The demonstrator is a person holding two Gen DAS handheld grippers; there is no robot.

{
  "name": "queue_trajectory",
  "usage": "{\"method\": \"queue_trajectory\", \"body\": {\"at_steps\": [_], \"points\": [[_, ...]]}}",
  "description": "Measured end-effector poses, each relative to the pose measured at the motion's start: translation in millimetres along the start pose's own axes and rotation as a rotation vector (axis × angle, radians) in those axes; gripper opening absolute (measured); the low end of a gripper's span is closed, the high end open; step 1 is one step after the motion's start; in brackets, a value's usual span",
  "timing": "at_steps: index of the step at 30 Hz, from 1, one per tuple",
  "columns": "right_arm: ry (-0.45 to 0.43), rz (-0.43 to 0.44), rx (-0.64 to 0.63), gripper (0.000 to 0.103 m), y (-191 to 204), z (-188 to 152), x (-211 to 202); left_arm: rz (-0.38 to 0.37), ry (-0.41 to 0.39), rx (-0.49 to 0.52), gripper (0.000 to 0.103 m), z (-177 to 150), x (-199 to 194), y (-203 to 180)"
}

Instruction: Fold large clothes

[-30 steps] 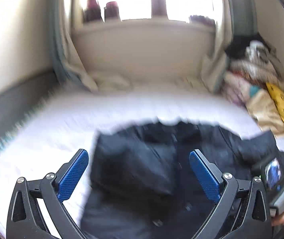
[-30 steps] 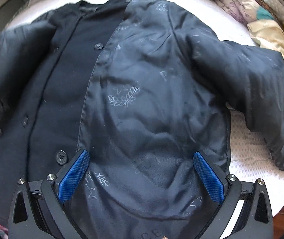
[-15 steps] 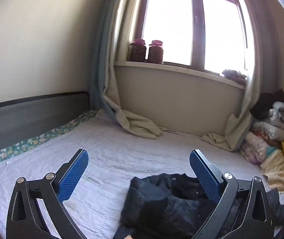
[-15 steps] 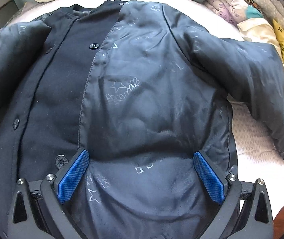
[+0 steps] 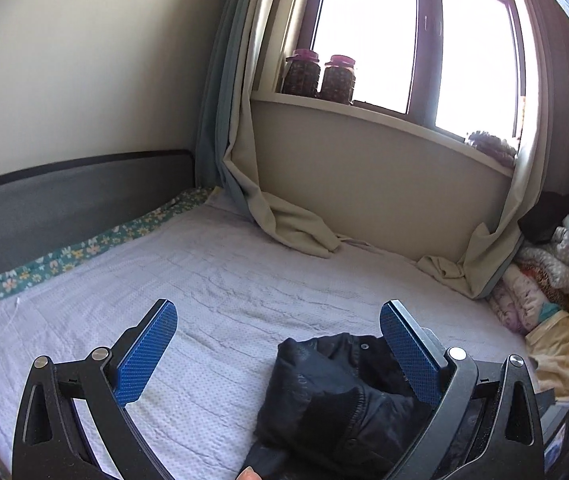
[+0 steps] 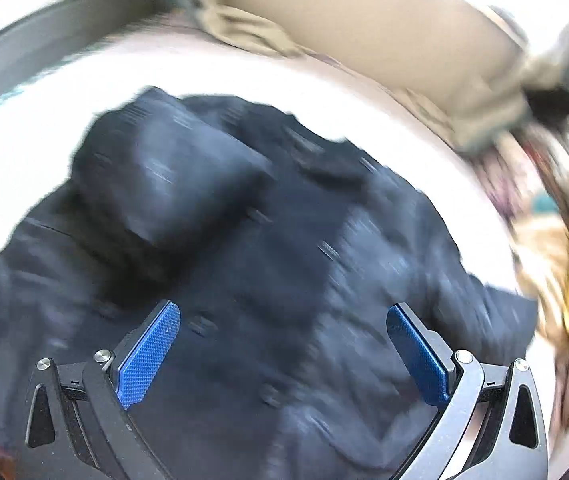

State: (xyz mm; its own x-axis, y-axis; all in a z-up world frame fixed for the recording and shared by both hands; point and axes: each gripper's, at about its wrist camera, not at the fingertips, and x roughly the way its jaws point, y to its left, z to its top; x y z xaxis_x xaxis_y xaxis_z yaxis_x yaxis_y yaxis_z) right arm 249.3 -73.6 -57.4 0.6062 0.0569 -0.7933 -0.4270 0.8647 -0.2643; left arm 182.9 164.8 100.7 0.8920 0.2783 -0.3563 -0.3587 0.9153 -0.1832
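A: Item one?

B: Dark padded jacket, buttoned front, lying on the bed near its right side, in front of the window wall. In the right wrist view it is blurred; one sleeve lies folded across the chest, the other sleeve trails outward toward the heap of bedding.

A: Tools?

B: Left tool: blue pads spread wide, nothing between them, aimed across the bed toward the window; only a corner of the jacket shows beneath it. Right tool: pads spread wide, empty, above the jacket's lower front.

A: Progress?

B: Early, by my reading. One sleeve appears turned in. Outstanding: the far sleeve, then folding the body into a compact bundle. The jacket looks bulky and slippery, so folds may spring open.

A: Other entries?

B: Two jars on the sill, curtains pooling on the mattress, floral sheet edge by the grey headboard.
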Motion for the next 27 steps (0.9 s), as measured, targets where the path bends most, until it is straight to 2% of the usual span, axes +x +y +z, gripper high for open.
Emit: {"method": "queue_trajectory", "body": {"at_steps": [4,11,13,14,15,18,22,25,27], "points": [[-0.056,0.035,-0.096,0.103,36,30,7,0.0,0.031,-0.002,0.103,-1,7,0],[-0.051,0.053,-0.201,0.086,74,42,49,0.02,0.066,-0.009,0.103,-5,17,4],[-0.055,0.014,-0.227,0.076,80,41,59,0.018,0.081,-0.01,0.103,-7,20,4],[-0.04,0.007,-0.222,0.062,79,41,66,0.016,0.088,-0.012,0.103,-8,22,4],[-0.02,0.017,-0.2,0.044,75,44,73,0.012,0.101,-0.017,0.103,-10,25,4],[0.021,0.078,-0.025,0.032,44,51,83,0.009,0.125,-0.027,0.103,-13,30,6],[0.044,0.209,0.254,0.027,-11,49,85,0.009,0.136,-0.033,0.103,-14,32,7],[0.103,0.349,0.483,0.026,-50,34,97,0.009,0.137,-0.028,0.103,-14,32,5],[0.139,0.414,0.577,0.027,-66,23,103,0.009,0.137,-0.018,0.103,-16,31,3]]}}
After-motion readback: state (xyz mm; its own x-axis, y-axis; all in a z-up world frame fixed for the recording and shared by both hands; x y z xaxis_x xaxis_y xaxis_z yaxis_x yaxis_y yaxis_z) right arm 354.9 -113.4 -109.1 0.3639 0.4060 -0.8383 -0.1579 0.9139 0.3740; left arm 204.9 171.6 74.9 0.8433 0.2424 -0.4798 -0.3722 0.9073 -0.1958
